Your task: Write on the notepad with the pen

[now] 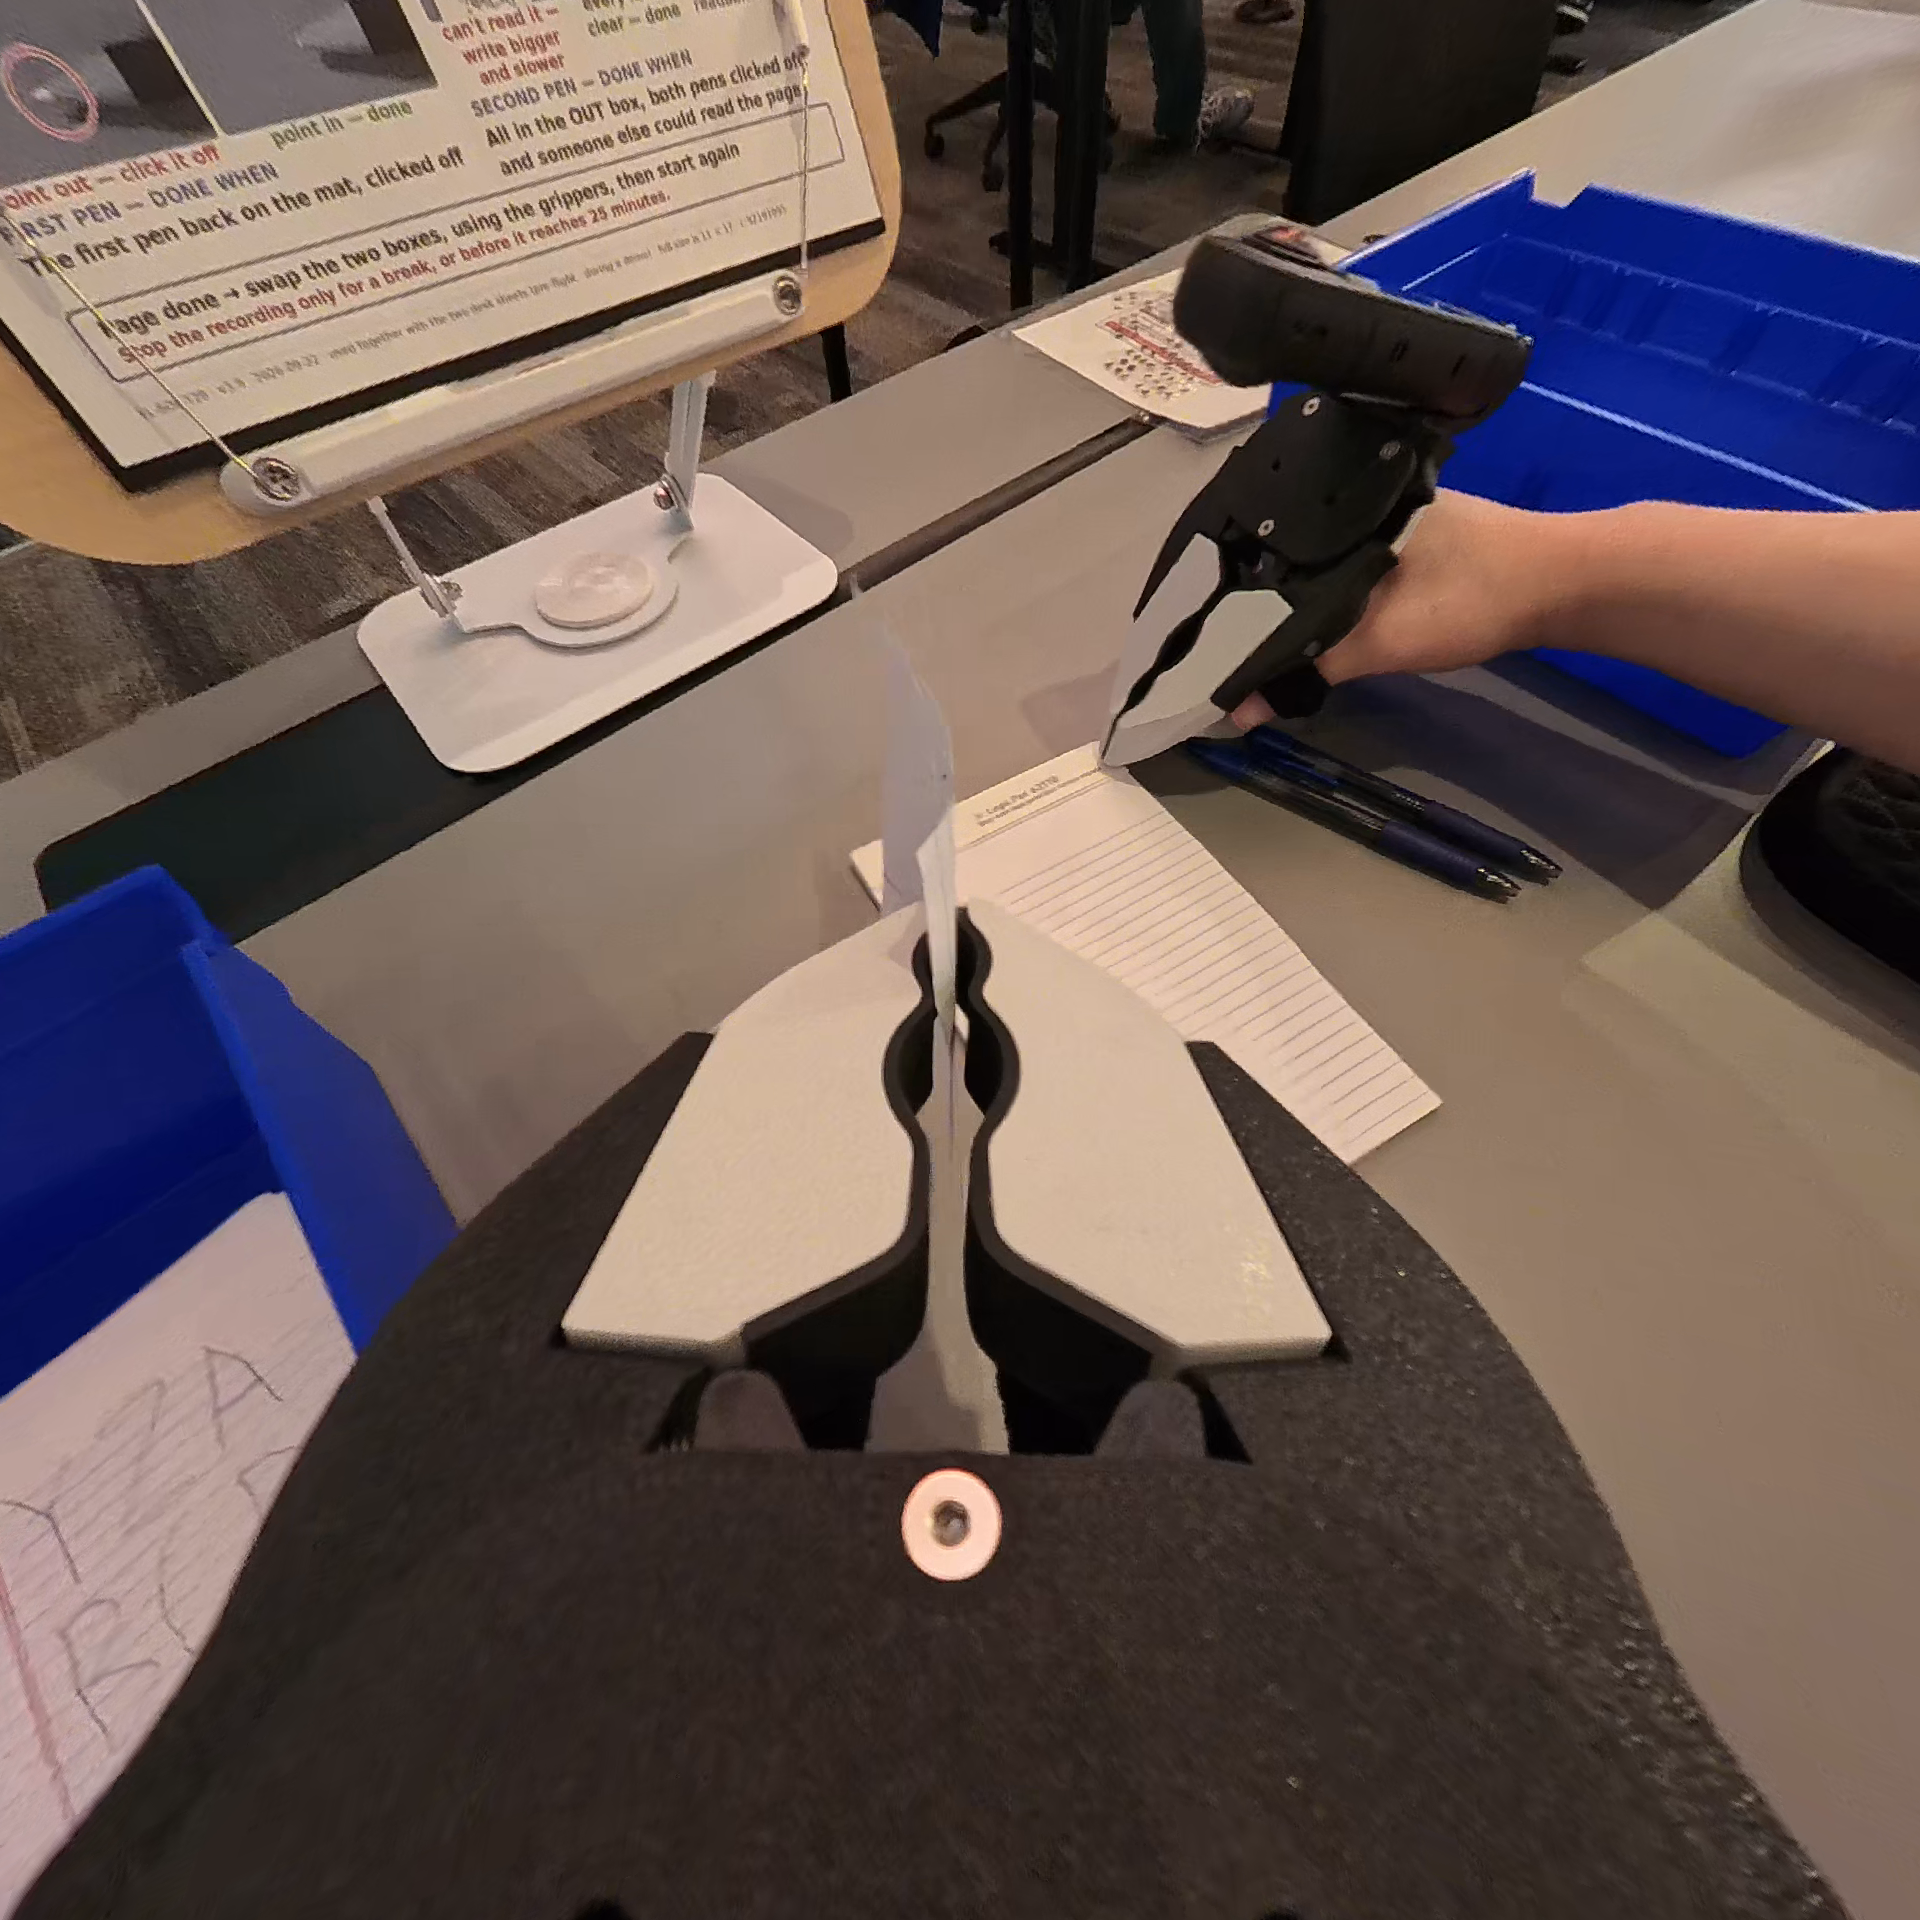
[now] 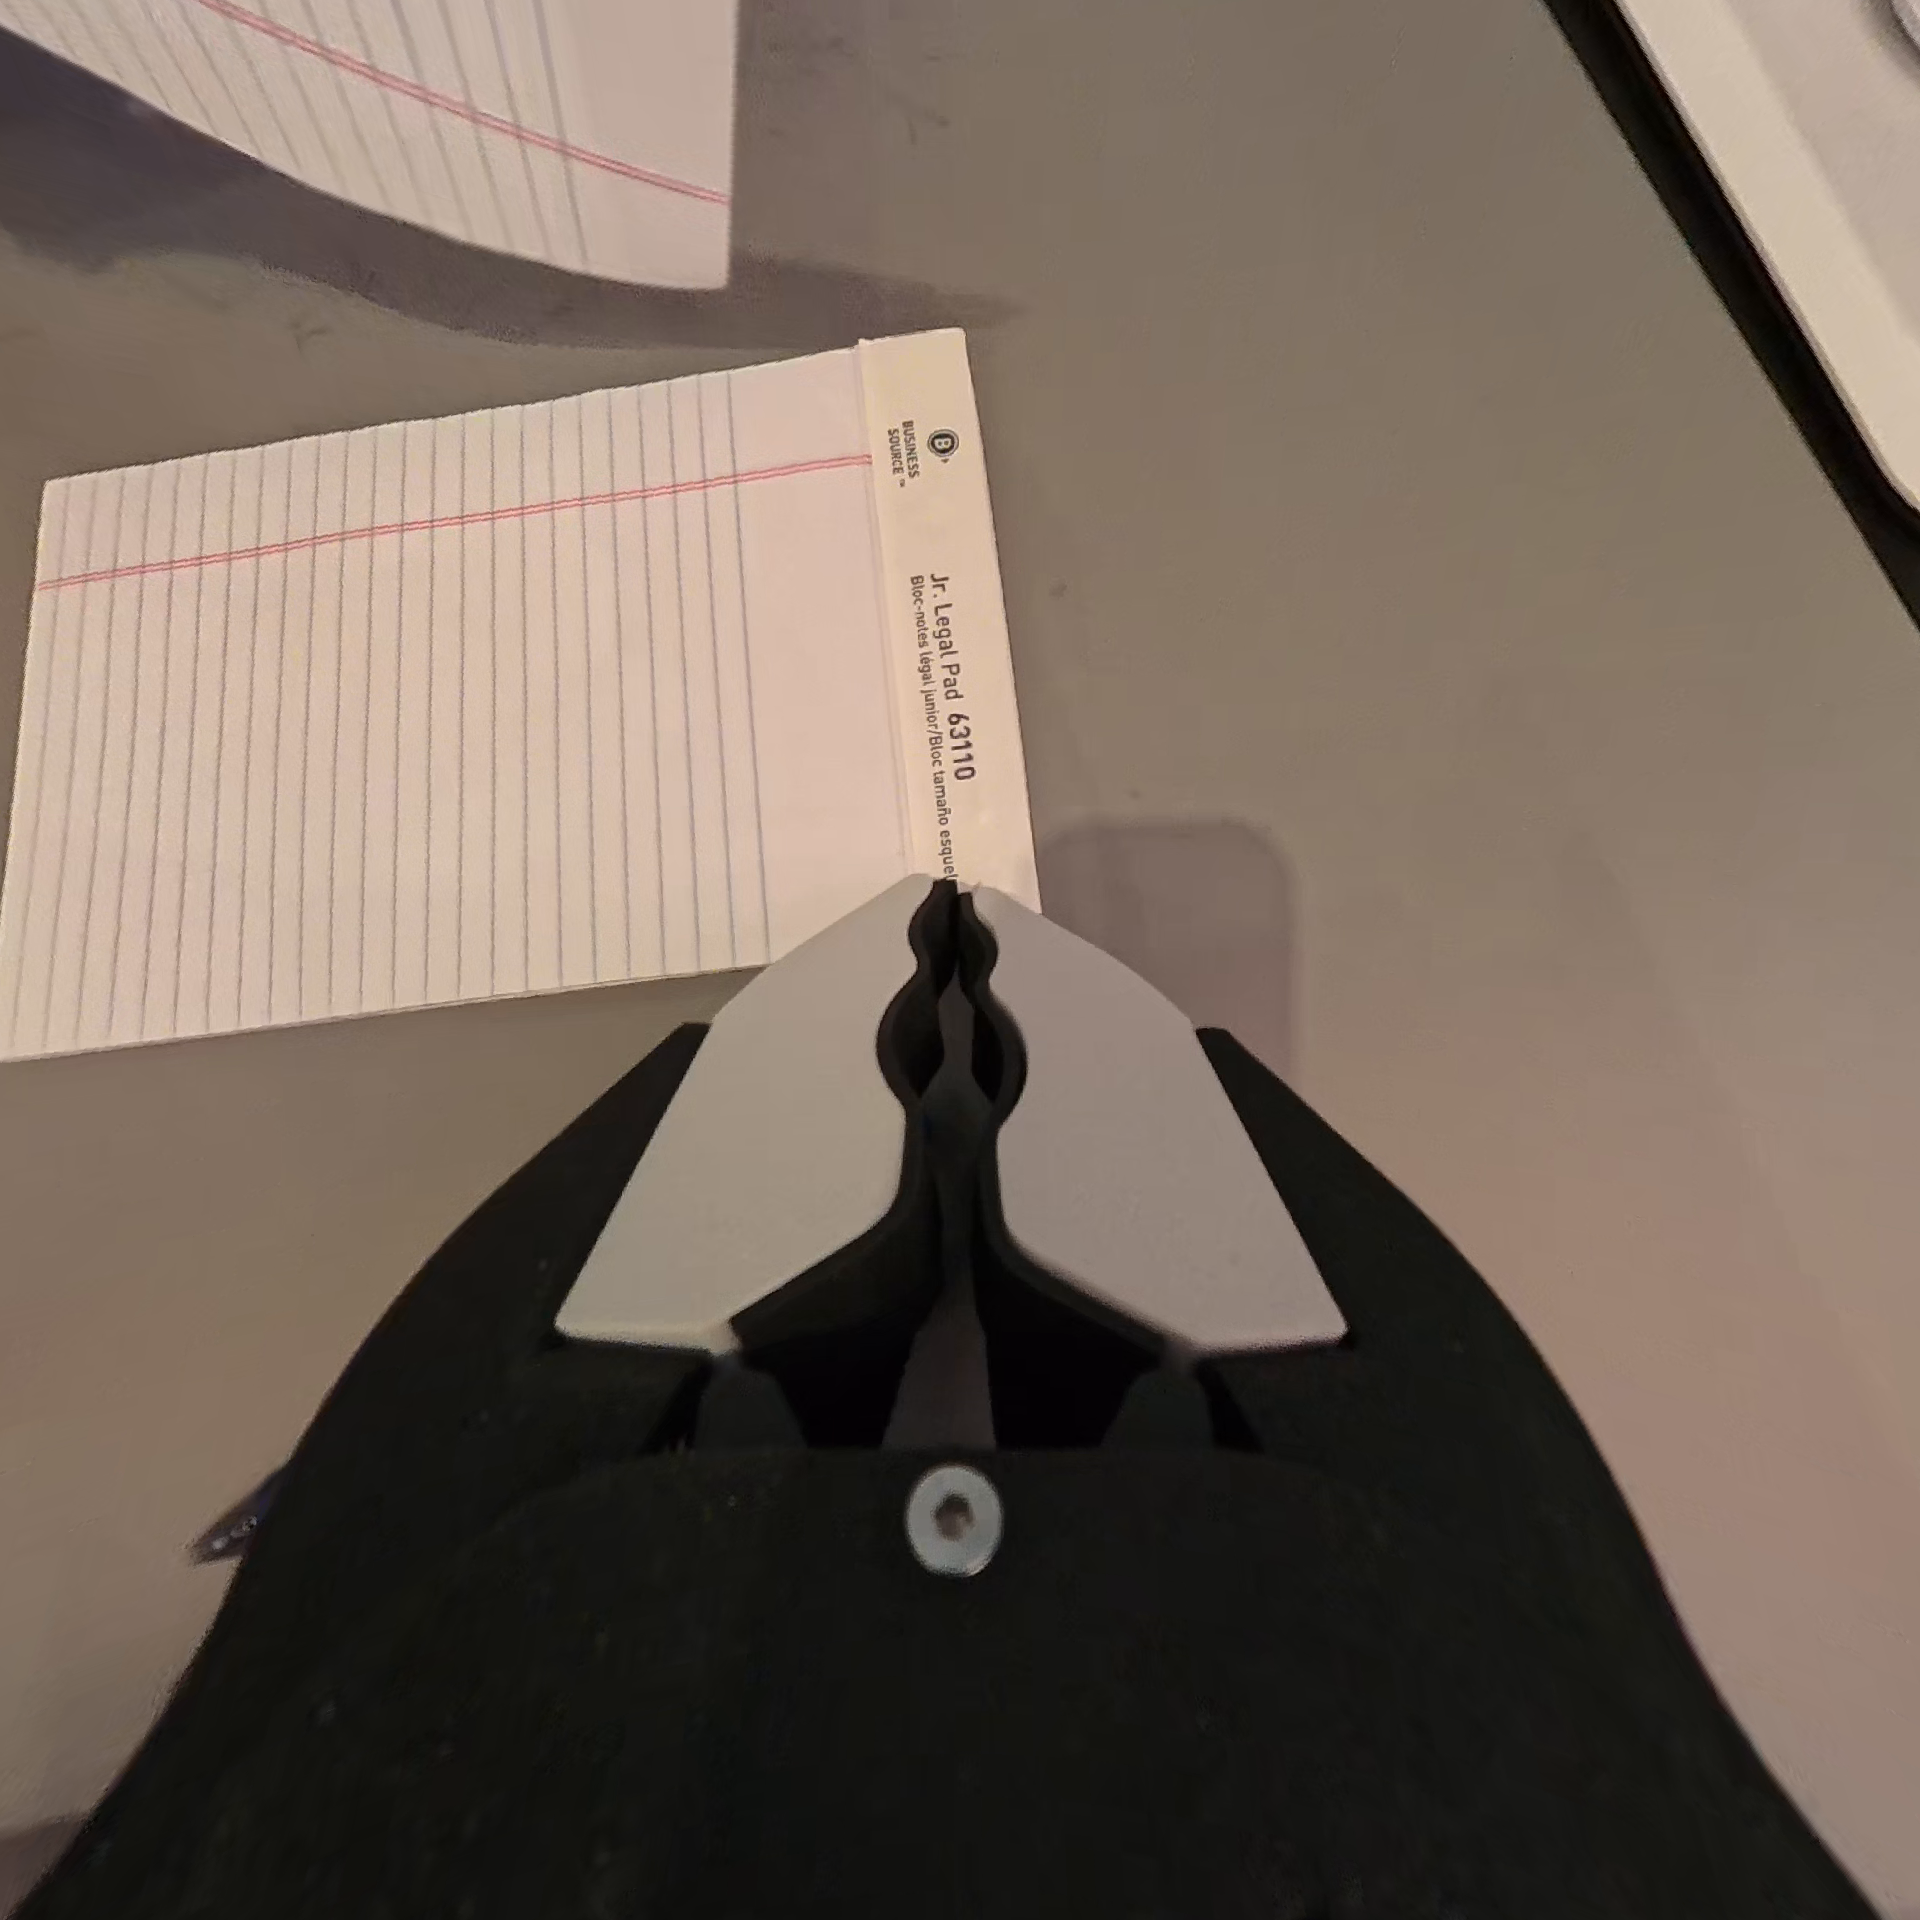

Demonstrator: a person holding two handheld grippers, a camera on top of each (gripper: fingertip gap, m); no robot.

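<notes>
The left gripper (image 1: 951, 966) is pinched on a loose lined sheet (image 1: 914, 748), holding it on edge above the table (image 1: 644, 935). Just beyond it the notepad (image 1: 1174, 935) lies flat near the table's middle. The right gripper (image 2: 951, 888), fingers pressed together with nothing between them, bears its tips on the corner of the pad's binding strip (image 2: 945, 623). Two blue pens (image 1: 1382, 800) lie side by side just right of the pad. Blue bins sit at the near left edge (image 1: 125, 1091) and the far right corner (image 1: 1683, 343).

Black textured claw (image 1: 951, 961) bodies, pale grey fingers (image 1: 769, 1174), one silver screw each.
</notes>
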